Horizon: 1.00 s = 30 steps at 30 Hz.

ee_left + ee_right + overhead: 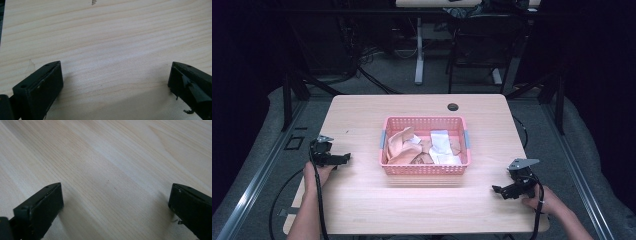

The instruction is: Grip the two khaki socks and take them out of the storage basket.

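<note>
A pink basket (pixel 424 170) of perforated plastic stands near the middle of a light wooden table (pixel 362 200), its long sides running across the high view. Inside lie crumpled pieces of cloth: peach-coloured cloth (pixel 401 146) fills the left half, and white cloth (pixel 442 146) lies in the right half, with a darker brownish piece between them at the front. The cloths rest below or about level with the rim; how they overlap cannot be told.

The left gripper (pixel 346 159) lies on the table near its left edge, well apart from the basket, jaws pointing toward the basket's left wall. The person's left hand (pixel 314 175) holds it from behind, and its cable trails down along the forearm. In the left gripper view the two black jaws stand wide apart, released, with bare wood grain between them.

The right gripper (pixel 498 190) sits near the front right corner of the table, well apart from the basket, held by the right hand (pixel 548 202), jaws pointing leftward. In the right gripper view its jaws likewise stand spread wide, with bare tabletop between them.

A dark round hole (pixel 453 107) marks the table's far edge, behind the basket.
</note>
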Motion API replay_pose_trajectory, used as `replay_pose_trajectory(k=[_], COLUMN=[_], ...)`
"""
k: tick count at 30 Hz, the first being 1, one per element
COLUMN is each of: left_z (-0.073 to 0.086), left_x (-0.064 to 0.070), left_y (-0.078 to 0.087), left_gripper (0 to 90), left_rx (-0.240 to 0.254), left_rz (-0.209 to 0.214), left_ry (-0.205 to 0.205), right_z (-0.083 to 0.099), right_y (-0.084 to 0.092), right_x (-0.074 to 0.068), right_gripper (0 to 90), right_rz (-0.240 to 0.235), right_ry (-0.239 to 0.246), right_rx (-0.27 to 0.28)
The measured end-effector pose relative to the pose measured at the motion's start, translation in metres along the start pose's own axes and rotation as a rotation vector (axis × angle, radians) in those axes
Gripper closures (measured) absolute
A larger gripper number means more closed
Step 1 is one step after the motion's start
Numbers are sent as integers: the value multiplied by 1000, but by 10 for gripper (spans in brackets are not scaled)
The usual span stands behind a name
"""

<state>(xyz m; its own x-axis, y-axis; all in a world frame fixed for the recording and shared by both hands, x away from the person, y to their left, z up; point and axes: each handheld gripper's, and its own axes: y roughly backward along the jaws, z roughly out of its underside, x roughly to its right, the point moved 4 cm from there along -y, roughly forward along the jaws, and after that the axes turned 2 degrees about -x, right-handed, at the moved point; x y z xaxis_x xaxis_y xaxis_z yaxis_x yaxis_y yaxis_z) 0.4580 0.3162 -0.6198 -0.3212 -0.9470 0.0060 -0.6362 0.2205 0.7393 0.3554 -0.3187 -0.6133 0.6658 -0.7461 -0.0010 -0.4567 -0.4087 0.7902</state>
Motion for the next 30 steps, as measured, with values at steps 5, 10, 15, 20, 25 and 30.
replay_pose_trajectory(k=[5, 10, 15, 20, 25, 30], left_z=[0, 3, 3, 0, -8, -21], left_x=[0, 2, 2, 0, 6, 17], left_y=[0, 2, 3, 5, 9, 23], left_gripper=[0, 0, 0, 2, 0, 0], left_rx=[2, 9, 5, -44, -96, -73], left_rz=[-5, -9, -2, 31, 74, 74], left_ry=[2, 8, 1, 2, -51, -109], right_z=[-1, -1, 0, 0, 2, 2], right_y=[-1, -1, 0, 0, 1, 1], right_x=[0, 0, 0, -1, -1, -1], right_gripper=[0, 0, 0, 0, 0, 0], right_rz=[-3, 2, 10, 12, 17, 18], right_ry=[-5, -8, -8, -19, -15, -13], right_rx=[3, 3, 2, 10, 11, 8])
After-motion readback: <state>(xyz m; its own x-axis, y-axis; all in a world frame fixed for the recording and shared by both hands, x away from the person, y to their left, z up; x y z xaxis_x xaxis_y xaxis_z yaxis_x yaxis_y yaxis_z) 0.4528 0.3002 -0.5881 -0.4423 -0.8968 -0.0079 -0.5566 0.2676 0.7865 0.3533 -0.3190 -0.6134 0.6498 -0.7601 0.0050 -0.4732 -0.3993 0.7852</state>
